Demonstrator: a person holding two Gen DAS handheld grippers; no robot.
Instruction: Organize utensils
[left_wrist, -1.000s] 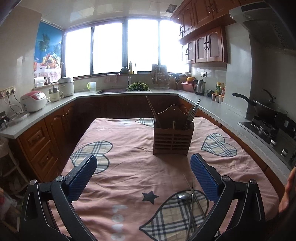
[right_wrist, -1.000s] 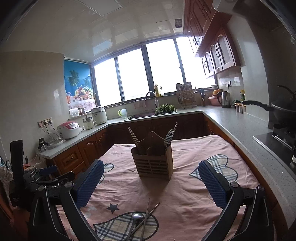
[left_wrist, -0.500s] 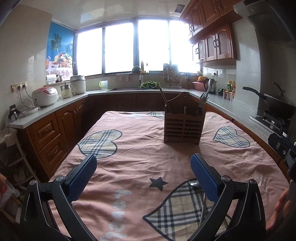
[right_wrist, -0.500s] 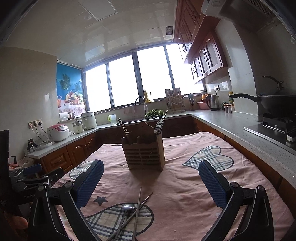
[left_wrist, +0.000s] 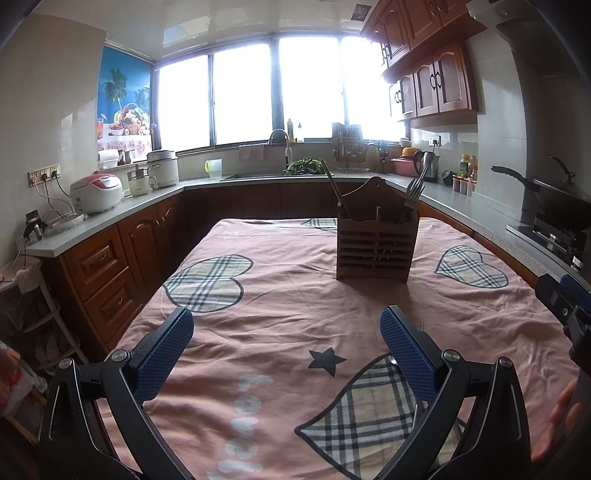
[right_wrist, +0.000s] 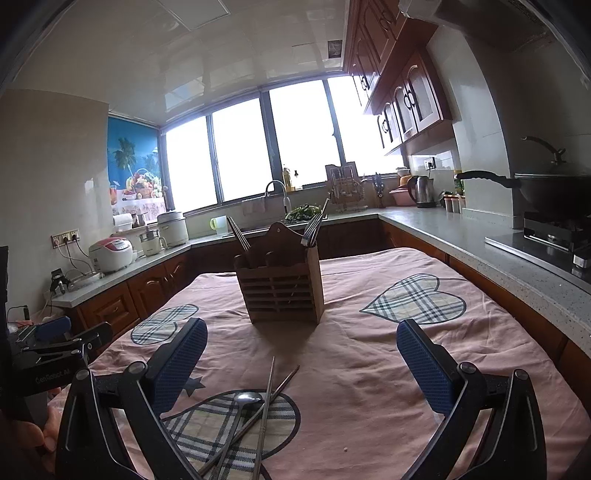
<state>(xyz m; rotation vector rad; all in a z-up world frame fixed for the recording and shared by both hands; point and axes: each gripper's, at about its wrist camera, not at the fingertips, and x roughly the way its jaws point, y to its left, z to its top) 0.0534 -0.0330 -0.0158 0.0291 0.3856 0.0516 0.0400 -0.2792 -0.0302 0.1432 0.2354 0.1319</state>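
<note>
Both views have dropped lower; left claw (left_wrist: 286, 345) and right claw (right_wrist: 301, 356) spread empty, holder (right_wrist: 282, 286) well ahead

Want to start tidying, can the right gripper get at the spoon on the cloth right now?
Probably yes. The right gripper has open jaws, and the spoon lies just below them on the cloth, beside two chopsticks, with nothing covering it.

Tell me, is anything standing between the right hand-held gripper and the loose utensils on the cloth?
Nothing visible. The right hand-held gripper is open above bare cloth, and the spoon and chopsticks lie just below it on the plaid heart.
</note>
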